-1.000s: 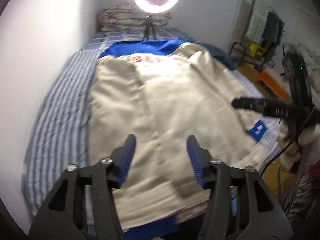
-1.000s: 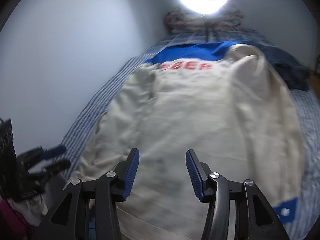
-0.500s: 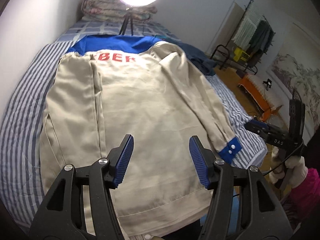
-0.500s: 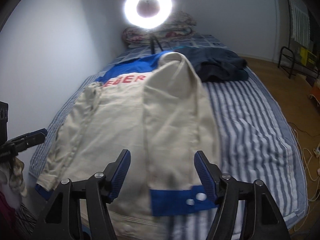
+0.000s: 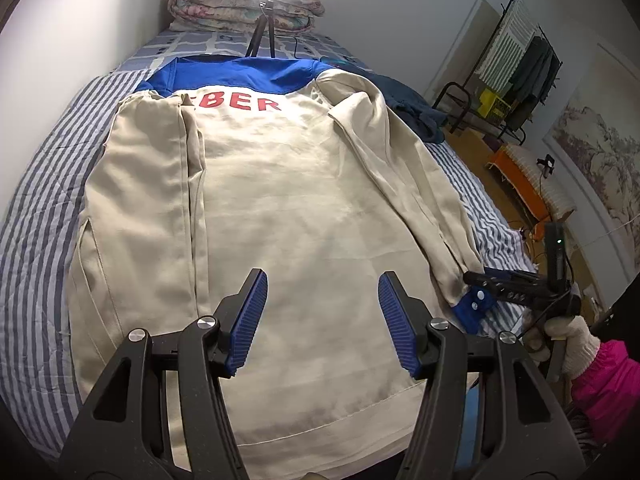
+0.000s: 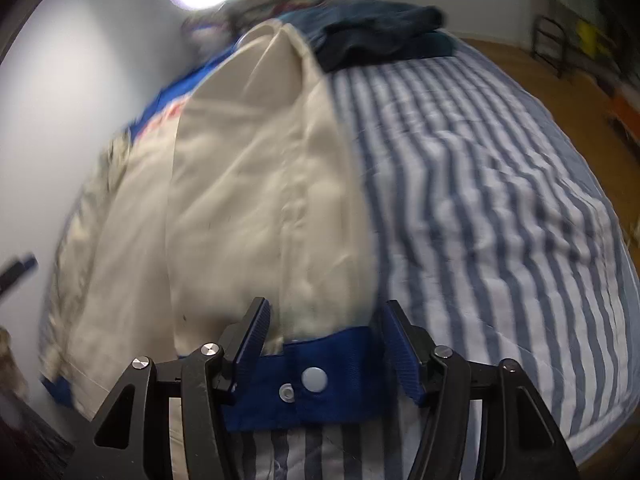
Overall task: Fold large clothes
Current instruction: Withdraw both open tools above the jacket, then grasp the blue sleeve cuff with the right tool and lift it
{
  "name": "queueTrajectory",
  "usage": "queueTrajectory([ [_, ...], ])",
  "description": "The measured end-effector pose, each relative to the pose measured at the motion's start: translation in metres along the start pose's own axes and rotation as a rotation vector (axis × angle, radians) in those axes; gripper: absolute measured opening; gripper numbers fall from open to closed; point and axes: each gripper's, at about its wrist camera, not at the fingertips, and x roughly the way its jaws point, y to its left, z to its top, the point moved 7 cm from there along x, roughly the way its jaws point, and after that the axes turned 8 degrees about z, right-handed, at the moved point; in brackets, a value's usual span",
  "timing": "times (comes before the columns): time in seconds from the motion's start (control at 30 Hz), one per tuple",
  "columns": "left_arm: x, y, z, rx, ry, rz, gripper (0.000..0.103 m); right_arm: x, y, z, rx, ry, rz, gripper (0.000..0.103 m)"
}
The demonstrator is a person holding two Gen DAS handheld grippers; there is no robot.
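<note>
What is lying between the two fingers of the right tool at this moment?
In the right wrist view, the blue cuff of the beige jacket's sleeve lies between the open right tool's fingers, its snap buttons showing. The fingers are not closed on it.

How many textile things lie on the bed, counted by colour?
Beige with blue trim: 1, the jacket
Dark blue: 1, the crumpled garment
Floral pattern: 1, the folded quilt
Total: 3 on the striped bed
</note>
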Motion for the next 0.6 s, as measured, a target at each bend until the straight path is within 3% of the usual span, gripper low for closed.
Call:
queueTrajectory([
  [0.1,0.001,0.001,-0.001,0.002,0.003,0.007,0.059,0.008,0.005,-0.003,-0.059,0.033,-0.057,0.038],
  [0.13,0.000,0.001,-0.001,0.001,0.004,0.007,0.059,0.006,0.005,-0.002,-0.054,0.030,-0.056,0.034],
  [0.2,-0.001,0.000,0.001,-0.005,0.002,0.004,0.059,-0.005,0.003,0.003,-0.018,0.005,-0.031,0.015],
  [0.27,-0.001,-0.001,0.002,-0.008,-0.004,-0.001,0.059,-0.018,-0.001,0.007,0.024,-0.028,-0.011,0.006],
  [0.6,-0.001,-0.018,0.005,0.052,-0.021,-0.006,0.059,-0.059,-0.006,0.023,0.108,-0.162,0.041,0.001],
])
